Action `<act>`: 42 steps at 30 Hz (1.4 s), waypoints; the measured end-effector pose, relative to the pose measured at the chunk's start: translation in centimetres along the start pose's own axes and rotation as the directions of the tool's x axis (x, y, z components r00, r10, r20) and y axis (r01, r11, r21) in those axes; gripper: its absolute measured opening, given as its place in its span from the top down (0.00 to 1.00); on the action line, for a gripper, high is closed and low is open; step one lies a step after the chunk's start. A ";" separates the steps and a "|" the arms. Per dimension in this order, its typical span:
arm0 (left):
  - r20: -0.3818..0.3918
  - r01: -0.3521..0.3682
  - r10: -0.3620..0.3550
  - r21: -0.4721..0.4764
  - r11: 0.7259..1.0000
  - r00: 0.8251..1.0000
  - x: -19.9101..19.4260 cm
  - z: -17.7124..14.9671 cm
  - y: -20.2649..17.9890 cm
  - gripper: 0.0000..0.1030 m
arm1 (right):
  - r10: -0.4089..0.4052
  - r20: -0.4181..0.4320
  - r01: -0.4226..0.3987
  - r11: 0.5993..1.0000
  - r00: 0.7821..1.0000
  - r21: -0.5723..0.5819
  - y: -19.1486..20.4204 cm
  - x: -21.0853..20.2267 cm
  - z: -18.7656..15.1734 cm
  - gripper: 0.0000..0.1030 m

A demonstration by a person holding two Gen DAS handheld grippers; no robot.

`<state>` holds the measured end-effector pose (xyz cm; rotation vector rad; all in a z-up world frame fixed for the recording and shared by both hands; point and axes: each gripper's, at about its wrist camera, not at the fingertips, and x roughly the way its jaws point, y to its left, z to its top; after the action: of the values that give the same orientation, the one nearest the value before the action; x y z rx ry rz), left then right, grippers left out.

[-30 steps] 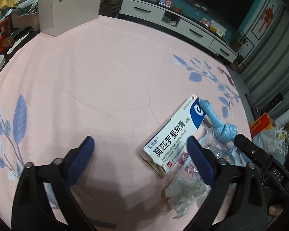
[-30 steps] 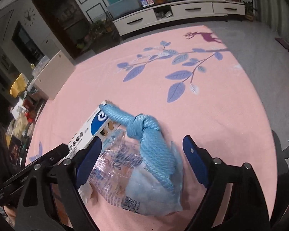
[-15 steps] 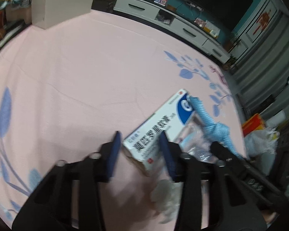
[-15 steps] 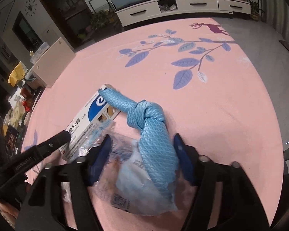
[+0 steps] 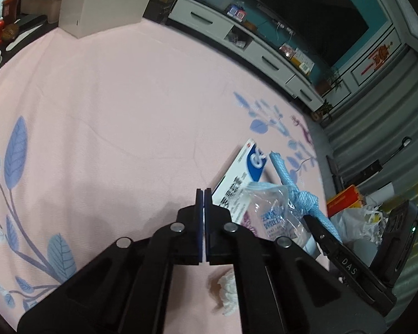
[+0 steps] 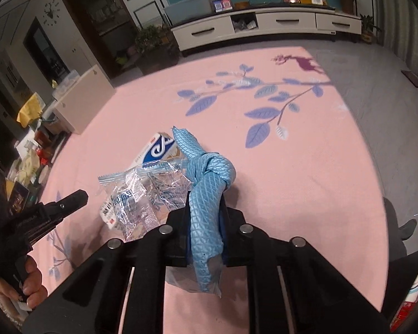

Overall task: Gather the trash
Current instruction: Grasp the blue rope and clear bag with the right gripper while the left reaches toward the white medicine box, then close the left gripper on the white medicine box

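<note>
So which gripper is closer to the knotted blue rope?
Right. The right gripper has its fingers shut on the blue rope. The left gripper is shut on nothing, off to the side beyond the medicine box.

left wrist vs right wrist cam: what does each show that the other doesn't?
Left wrist only: left tongs shut on nothing, a crumpled tissue beside them.
Right wrist only: right tongs clamped on the knotted blue glove, and the hand holding the other tool.
Both: white-and-blue medicine box, clear plastic wrapper, pink rug, TV cabinet.
</note>
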<state>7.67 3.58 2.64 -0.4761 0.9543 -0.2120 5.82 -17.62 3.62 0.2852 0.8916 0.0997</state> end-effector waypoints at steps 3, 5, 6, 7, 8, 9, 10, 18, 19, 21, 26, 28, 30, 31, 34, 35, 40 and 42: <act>0.013 0.018 -0.018 -0.004 1.000 1.000 -0.9 0.3 0.2 0.98 | -0.002 0.025 0.002 1.000 1.000 0.022 -0.4 -2.0 0.0 0.85; 0.017 -0.001 0.001 0.009 1.000 1.000 -1.1 0.5 0.2 0.96 | -0.001 0.044 0.000 0.999 0.999 0.034 -0.8 -3.5 0.0 0.85; 0.018 -0.009 0.009 0.014 1.000 1.000 -1.2 0.5 0.3 0.96 | -0.001 0.060 -0.001 0.999 0.998 0.042 -1.1 -4.4 0.0 0.85; 0.017 -0.015 0.014 0.019 1.000 1.000 -1.1 0.5 0.2 0.94 | -0.005 0.072 0.001 0.999 0.997 0.049 -1.2 -5.0 0.1 0.85; 0.015 -0.020 0.020 0.023 1.000 1.000 -1.1 0.5 0.2 0.85 | -0.013 0.086 0.008 0.998 0.996 0.057 -1.4 -5.8 0.1 0.85; 0.015 -0.021 0.021 0.025 0.999 1.000 -1.0 0.5 0.1 0.78 | -0.021 0.098 0.015 0.998 0.995 0.062 -1.6 -6.4 0.1 0.85; 0.015 -0.021 0.020 0.027 0.999 1.000 -0.9 0.4 0.0 0.65 | -0.031 0.111 0.024 0.997 0.993 0.067 -1.8 -7.2 0.0 0.85; -0.004 -0.028 0.029 0.176 0.984 1.000 2.1 -0.3 -3.2 0.41 | -0.074 0.108 0.065 0.994 0.991 0.089 -4.2 -9.1 -2.3 0.85; -0.021 -0.032 0.037 0.179 0.983 0.999 2.7 -0.4 -3.2 0.41 | -0.071 0.085 0.064 0.995 0.994 0.082 -4.5 -8.5 -2.6 0.85; -0.047 -0.043 0.053 0.191 0.981 0.997 3.7 -0.8 -3.4 0.43 | -0.068 0.048 0.064 0.995 0.997 0.081 -4.8 -7.5 -3.0 0.84; -0.054 -0.052 0.065 0.213 0.976 0.996 4.5 -1.2 -3.6 0.55 | -0.058 -0.073 0.064 0.994 0.996 0.093 -5.1 -3.9 -3.8 0.82; -0.053 -0.051 0.064 0.210 0.976 0.997 4.5 -1.3 -3.6 0.57 | -0.051 -0.123 0.062 0.995 0.991 0.081 -4.7 -3.3 -4.1 0.72; -0.057 -0.040 0.052 0.196 0.980 0.997 4.5 -1.5 -3.5 0.59 | -0.046 -0.131 0.055 0.996 0.990 0.065 -4.3 -3.4 -4.2 0.49; -0.066 -0.025 0.038 0.185 0.982 0.997 4.5 -1.5 -3.6 0.60 | -0.044 -0.124 0.051 0.997 0.991 0.055 -4.1 -3.7 -4.2 0.47; -0.096 0.012 0.006 0.184 0.983 0.995 4.4 -1.8 -3.9 0.62 | -0.067 -0.101 0.070 0.997 0.993 0.027 -3.8 -5.1 -3.9 0.41; -0.091 0.016 0.001 0.185 0.983 0.996 4.4 -1.8 -4.1 0.56 | -0.073 -0.093 0.075 0.997 0.993 0.021 -3.9 -5.4 -3.8 0.40; -0.076 0.033 -0.021 0.169 0.985 0.997 4.5 -1.7 -4.2 0.48 | -0.115 -0.017 0.116 0.992 0.993 0.056 -5.0 -5.7 -2.9 0.40; -0.080 0.065 -0.054 0.146 0.987 0.995 4.6 -1.6 -4.2 0.45 | -0.108 -0.026 0.109 0.993 0.994 0.046 -4.9 -4.3 -2.5 0.48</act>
<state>9.12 -2.29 0.49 -0.3615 0.9911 -0.3551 1.00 -22.65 4.00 0.2798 0.9315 -0.0190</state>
